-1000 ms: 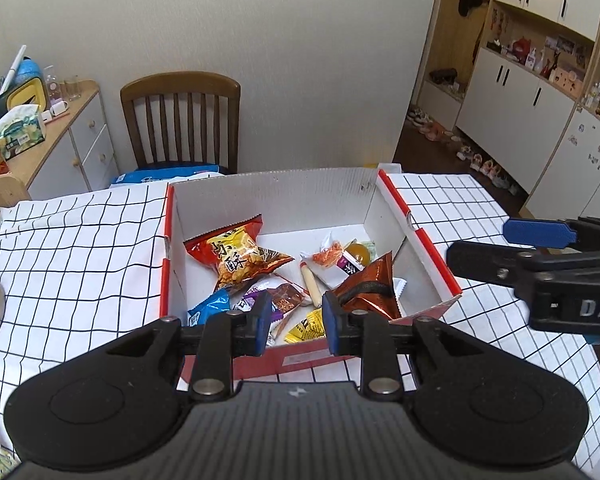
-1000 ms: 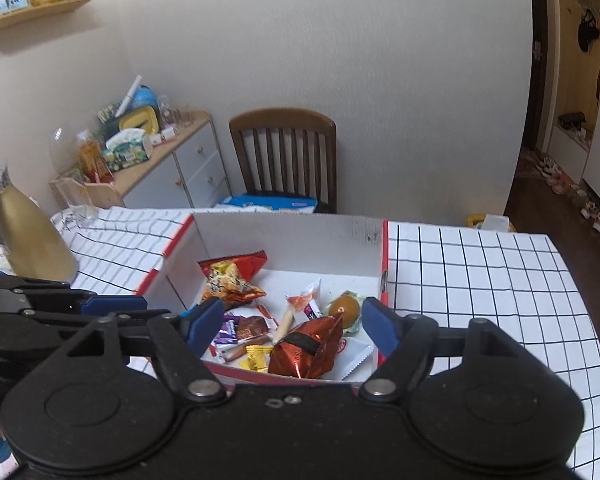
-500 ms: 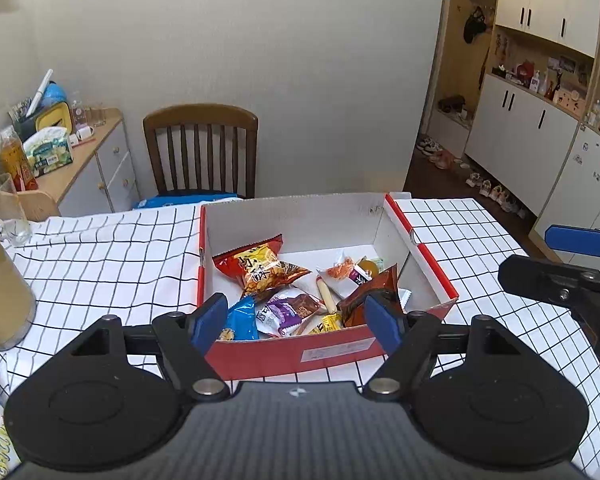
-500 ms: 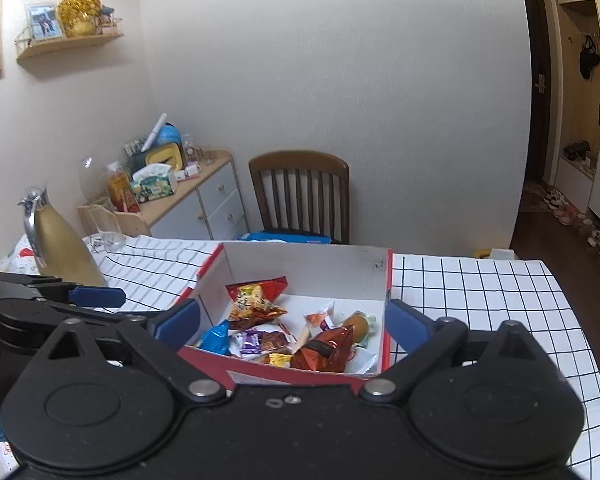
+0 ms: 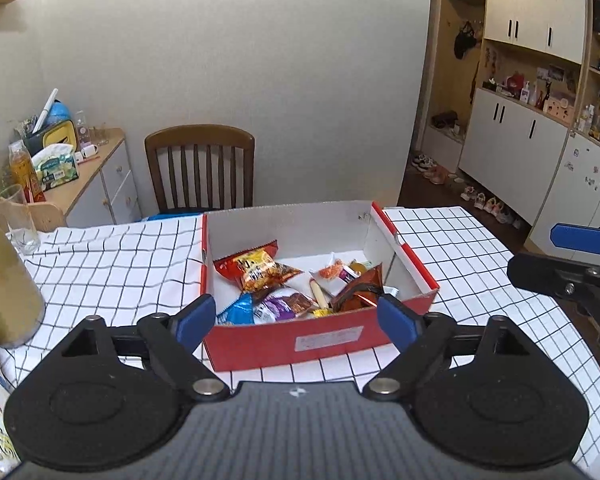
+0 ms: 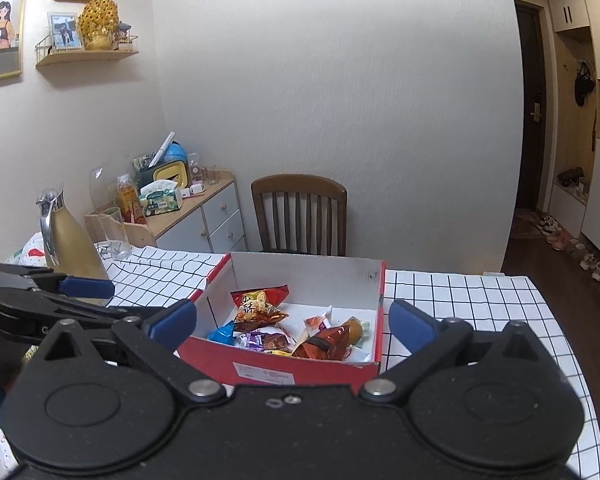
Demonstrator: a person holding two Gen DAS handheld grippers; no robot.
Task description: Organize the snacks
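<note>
Left claw (image 5: 296,318) opening over checked tablecloth (image 5: 100,272).

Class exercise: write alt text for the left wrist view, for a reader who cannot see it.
An open red cardboard box of mixed snack packets sits on a table with a black-and-white grid tablecloth. The left tool, empty and in front of it, is opening its jaws. The right tool shows at the right edge; a wooden chair stands behind.
</note>
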